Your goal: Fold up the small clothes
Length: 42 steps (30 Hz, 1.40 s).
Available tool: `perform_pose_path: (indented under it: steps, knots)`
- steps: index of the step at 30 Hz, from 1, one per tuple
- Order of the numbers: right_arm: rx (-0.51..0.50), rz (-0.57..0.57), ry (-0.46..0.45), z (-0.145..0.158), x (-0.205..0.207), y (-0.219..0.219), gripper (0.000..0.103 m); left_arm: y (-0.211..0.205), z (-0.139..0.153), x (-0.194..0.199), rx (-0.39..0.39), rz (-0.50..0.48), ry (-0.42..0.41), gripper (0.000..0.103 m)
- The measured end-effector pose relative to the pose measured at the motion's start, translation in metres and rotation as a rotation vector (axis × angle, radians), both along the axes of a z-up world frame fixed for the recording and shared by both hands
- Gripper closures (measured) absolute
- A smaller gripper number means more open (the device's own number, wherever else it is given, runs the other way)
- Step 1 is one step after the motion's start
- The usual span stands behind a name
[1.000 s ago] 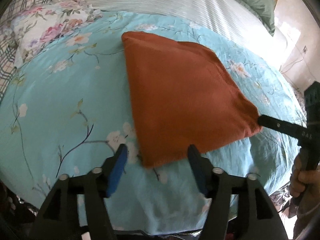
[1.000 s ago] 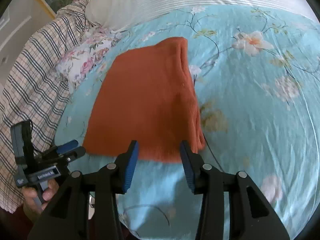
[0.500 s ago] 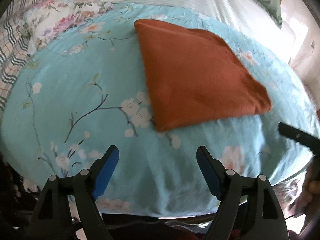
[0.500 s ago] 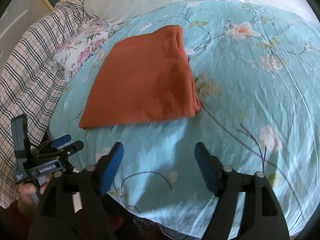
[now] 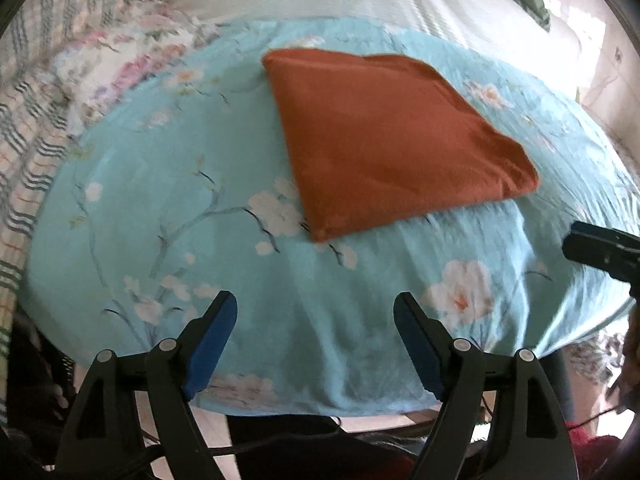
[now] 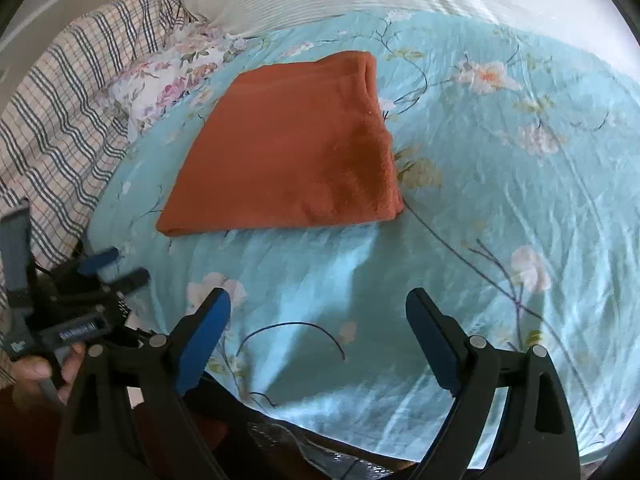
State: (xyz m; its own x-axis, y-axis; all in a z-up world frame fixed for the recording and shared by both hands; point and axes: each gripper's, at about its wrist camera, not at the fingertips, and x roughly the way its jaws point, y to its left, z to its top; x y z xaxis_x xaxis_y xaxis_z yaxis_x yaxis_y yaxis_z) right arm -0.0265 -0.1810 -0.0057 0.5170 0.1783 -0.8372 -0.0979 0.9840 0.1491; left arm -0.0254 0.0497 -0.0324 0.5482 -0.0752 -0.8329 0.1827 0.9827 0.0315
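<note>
Left hand-held gripper (image 5: 316, 320) jaws apart, empty | right hand-held gripper (image 6: 318, 314) jaws apart, empty | orange garment (image 5: 384, 136) lies folded flat on floral bed sheet (image 5: 160, 200), clear of both | we judge this fold complete | next: we fetch another garment.

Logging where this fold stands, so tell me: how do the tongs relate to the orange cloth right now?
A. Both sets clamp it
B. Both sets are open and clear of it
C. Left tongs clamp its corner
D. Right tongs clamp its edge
B: the left tongs and right tongs gape open over the floral sheet, short of the folded orange cloth.
</note>
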Motion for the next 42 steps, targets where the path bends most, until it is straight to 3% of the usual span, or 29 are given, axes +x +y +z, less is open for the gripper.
perform_pose_path:
  steps: [4,7,10,14,16,19,23,30,42]
  knots:
    - [-0.066,0.023,-0.018,0.008,-0.003,0.003,0.013,0.000,0.013,-0.004,0.031,0.004,-0.068,0.022]
    - [-0.105,0.046,-0.042,0.020,-0.005,0.005,0.013,-0.001,0.023,-0.003,0.032,-0.031,-0.032,0.022]
    - [-0.097,0.070,-0.055,0.032,-0.005,0.007,0.011,0.001,0.038,-0.004,-0.001,-0.029,-0.052,0.019]
    - [-0.072,0.106,-0.076,0.043,-0.004,0.011,0.004,-0.005,0.055,-0.002,0.039,-0.027,-0.096,0.017]
    - [-0.065,0.107,-0.081,0.043,-0.002,0.013,0.002,-0.006,0.058,0.000,0.057,-0.024,-0.111,0.010]
    - [-0.071,0.095,-0.062,0.034,0.004,0.014,0.001,-0.008,0.051,0.008,0.089,-0.006,-0.090,0.005]
    - [-0.062,0.082,-0.025,0.020,0.012,0.015,0.001,-0.004,0.028,0.030,0.130,0.032,0.018,0.005]
    - [-0.073,0.098,-0.027,0.016,0.027,0.015,0.001,-0.009,0.023,0.036,0.160,0.022,-0.018,0.005]
    - [-0.088,0.128,-0.043,0.022,0.068,0.017,0.001,-0.019,0.033,0.056,0.147,0.005,-0.052,0.005]
